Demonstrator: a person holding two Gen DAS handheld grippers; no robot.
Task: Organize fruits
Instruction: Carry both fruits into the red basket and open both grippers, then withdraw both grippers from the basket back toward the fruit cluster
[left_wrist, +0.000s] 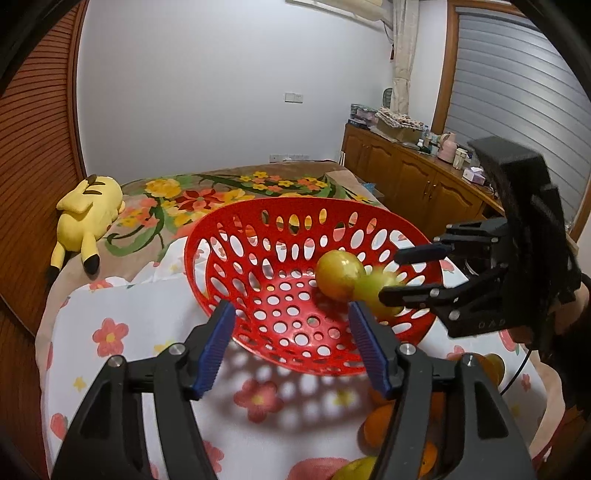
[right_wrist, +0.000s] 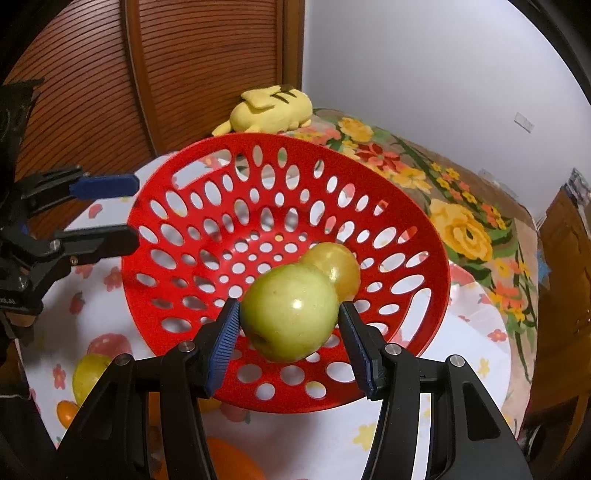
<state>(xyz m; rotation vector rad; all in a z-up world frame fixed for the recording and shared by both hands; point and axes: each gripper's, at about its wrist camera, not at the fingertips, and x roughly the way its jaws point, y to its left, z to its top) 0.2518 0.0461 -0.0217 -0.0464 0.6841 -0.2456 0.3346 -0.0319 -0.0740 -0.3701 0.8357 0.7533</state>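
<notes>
Right gripper (right_wrist: 288, 325) holding a green apple (right_wrist: 290, 312) over the red basket (right_wrist: 184, 192)

Its pads squeeze the apple on both sides; a second yellowish apple (right_wrist: 338, 267) sits inside the basket just behind it; left gripper (left_wrist: 291, 347) hangs open and empty at the basket's near rim, on the bed (left_wrist: 221, 192).

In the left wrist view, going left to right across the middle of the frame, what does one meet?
Yellow plush toy → red perforated basket → yellowish apple inside it → green apple, blurred, between the right gripper fingers → wooden cabinet farther back.
</notes>
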